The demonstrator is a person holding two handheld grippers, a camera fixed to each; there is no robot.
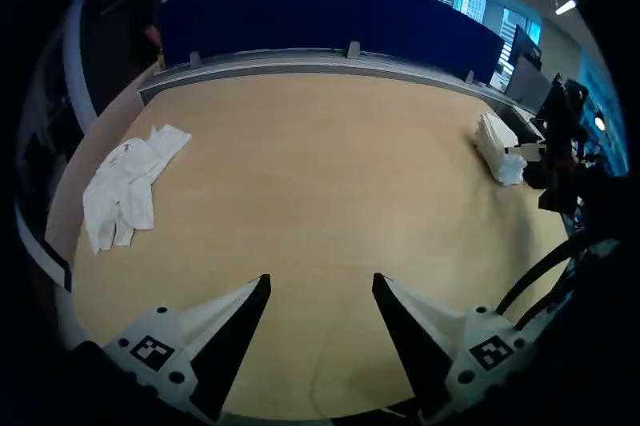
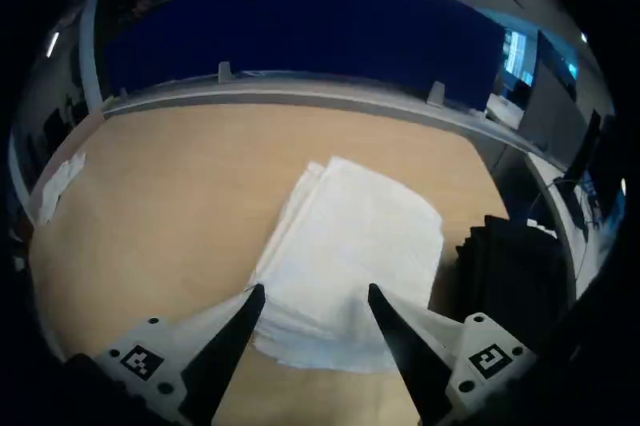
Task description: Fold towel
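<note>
While each stands with jaws wide apart and holds nothing, the left tool (image 1: 320, 290) hangs over bare counter (image 1: 336, 186) and the right tool (image 2: 312, 298) over the folded stack (image 2: 352, 250) near the counter's right edge. I judge this a pause between towels; the next move calls for reaching the crumpled towel (image 1: 128, 186) at the left edge.

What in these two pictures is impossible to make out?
- Left gripper view: the number of towels in the folded stack; it is too small and distant.
- Left gripper view: whether the crumpled towel is one cloth or several; its folds hide that.
- Right gripper view: what the black object is; it is too dark and partly past the edge.
</note>
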